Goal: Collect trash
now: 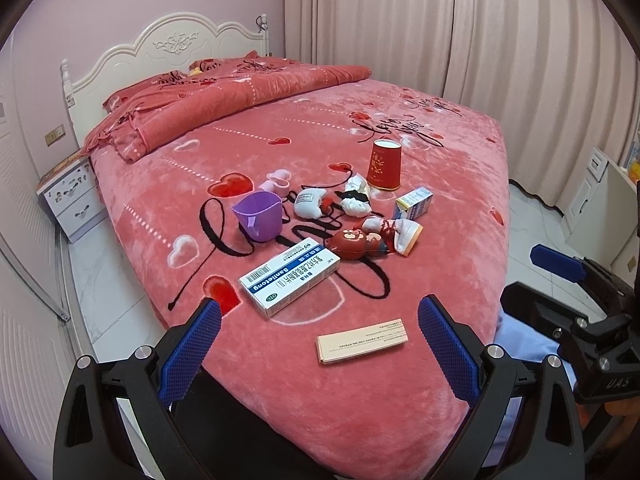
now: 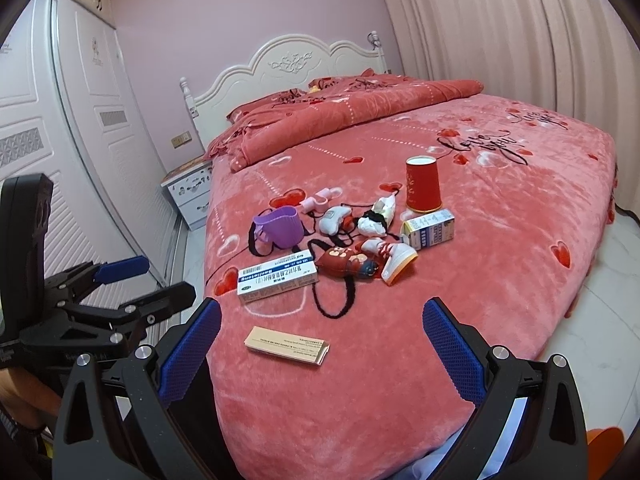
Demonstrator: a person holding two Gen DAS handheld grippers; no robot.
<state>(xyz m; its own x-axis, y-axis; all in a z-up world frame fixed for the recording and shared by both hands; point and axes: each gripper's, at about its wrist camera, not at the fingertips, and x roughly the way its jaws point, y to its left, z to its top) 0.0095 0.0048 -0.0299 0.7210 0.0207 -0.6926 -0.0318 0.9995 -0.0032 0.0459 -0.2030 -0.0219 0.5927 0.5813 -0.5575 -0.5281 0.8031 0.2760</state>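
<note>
Clutter lies on a pink bed (image 1: 440, 208) (image 2: 520, 240). Nearest is a folded paper leaflet (image 1: 362, 341) (image 2: 287, 346). Behind it are a white and blue medicine box (image 1: 290, 277) (image 2: 277, 279), a smaller box (image 1: 414, 202) (image 2: 429, 229), an upside-down red paper cup (image 1: 385, 165) (image 2: 422, 190), crumpled tissue (image 1: 356, 200) (image 2: 377, 216), a purple cup (image 1: 259, 216) (image 2: 280, 227) and a red monkey toy (image 1: 360, 242) (image 2: 347, 263). My left gripper (image 1: 320, 332) is open and empty above the bed's near edge. My right gripper (image 2: 322, 332) is open and empty too, just short of the leaflet.
A small toy shoe (image 1: 407, 234) (image 2: 398, 260), a white pouch (image 1: 309, 202) and a pink tape roll (image 1: 278, 182) lie among the clutter. A folded quilt (image 1: 224, 100) lies by the headboard. A nightstand (image 1: 72, 196) stands left, wardrobe doors (image 2: 60, 120) beyond, curtains (image 1: 480, 40) behind.
</note>
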